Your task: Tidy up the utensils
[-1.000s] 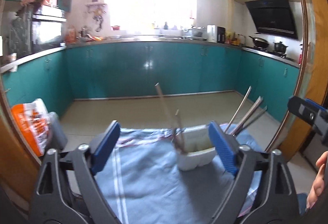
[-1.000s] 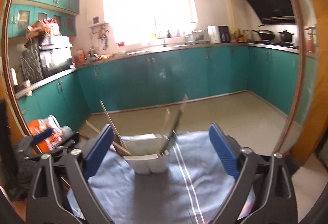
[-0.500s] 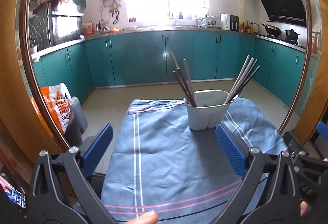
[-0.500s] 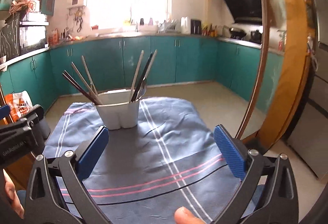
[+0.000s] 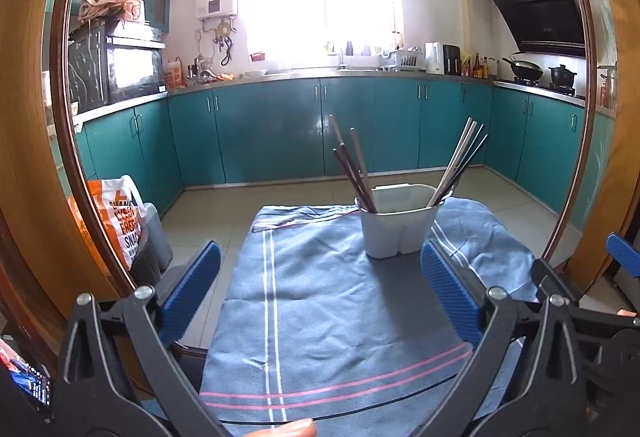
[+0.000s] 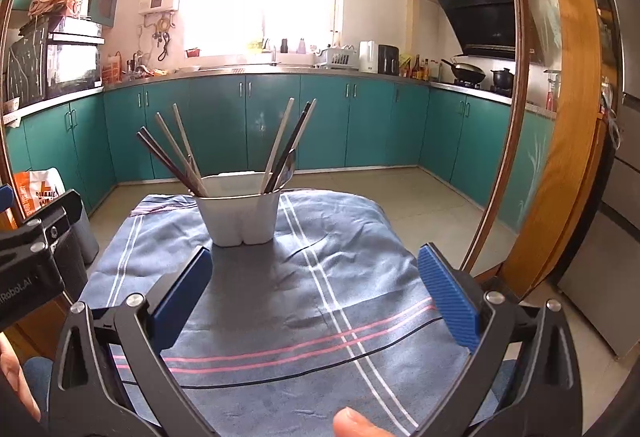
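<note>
Holder: a white plastic utensil holder (image 5: 398,223) stood upright on the far half of the cloth, placed where either gripper could reach it; its front wall was smooth and lobed at the base, which suggested two compartments.
Dark chopsticks: a bundle of brown, matte sticks (image 5: 352,167) leaned out of the holder's left side, fanned toward the left — sorted apart from the pale set.
Pale chopsticks: a bundle of slim, light, partly glossy sticks (image 5: 460,161) leaned out of the right side; metal or lacquered wood could not be told at this distance.
Cloth: a soft blue-grey cloth (image 5: 320,317) with white lengthwise stripes and pink cross stripes covered the table, lightly creased, presumably to cushion and steady the holder.
Left gripper: the left gripper (image 5: 320,287) hovered low over the near cloth, its ribbed blue pads (image 5: 450,287) spread wide with nothing between them, well short of the holder.
Right gripper: the right gripper (image 6: 316,291) was likewise spread and empty, aimed at the holder (image 6: 242,211) from the near edge.
Task stage: no loose utensil lay on the visible cloth, so the sorting appeared finished or nearly so.
</note>
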Tool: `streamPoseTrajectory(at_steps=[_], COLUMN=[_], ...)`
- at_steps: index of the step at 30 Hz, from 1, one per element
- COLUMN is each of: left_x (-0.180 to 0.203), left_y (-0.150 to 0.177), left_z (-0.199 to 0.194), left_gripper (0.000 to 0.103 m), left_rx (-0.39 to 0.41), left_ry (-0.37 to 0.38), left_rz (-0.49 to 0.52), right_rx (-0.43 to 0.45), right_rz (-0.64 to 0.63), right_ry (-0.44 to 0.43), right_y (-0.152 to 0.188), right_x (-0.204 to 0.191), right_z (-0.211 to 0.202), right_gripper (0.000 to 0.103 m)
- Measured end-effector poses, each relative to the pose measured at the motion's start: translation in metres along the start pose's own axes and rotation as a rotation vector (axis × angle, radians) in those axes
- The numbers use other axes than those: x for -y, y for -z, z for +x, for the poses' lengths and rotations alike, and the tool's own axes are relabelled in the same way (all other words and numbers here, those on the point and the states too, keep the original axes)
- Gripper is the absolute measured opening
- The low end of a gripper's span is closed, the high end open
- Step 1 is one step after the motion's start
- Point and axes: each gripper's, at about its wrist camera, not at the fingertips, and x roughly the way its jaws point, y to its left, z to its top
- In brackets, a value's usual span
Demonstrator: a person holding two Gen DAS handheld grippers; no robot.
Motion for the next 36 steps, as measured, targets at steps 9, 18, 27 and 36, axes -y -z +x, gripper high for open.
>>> streamPoseTrajectory(at_steps=[9, 18, 27, 36], left_x=[0.0025, 0.0033, 0.0026, 0.0056], left_y=[0.0013, 0.0024, 0.0027, 0.0070], left_z=[-0.0018, -0.0011, -0.0008, 0.0037], left_gripper=[0.099, 0.099, 0.099, 0.099], left_rx=[-0.005, -0.011, -0.012, -0.020], left_ry=[0.012, 0.026, 0.027, 0.008], left_rz=[0.005, 0.003, 0.000, 0.000], right_rx=[0.016, 0.018, 0.019, 0.026], right_rz=[-0.006, -0.008, -0.007, 0.020], right_ry=[0.002, 0.004, 0.008, 0.021], right_y=[-0.0008, -0.0014, -0.0017, -0.0036], right_x=[-0.0044, -0.0063, -0.0062, -0.0010], right_z=[-0.0049, -0.0054, -0.0058, -0.0073], right_gripper=[0.100, 0.100, 0.100, 0.100])
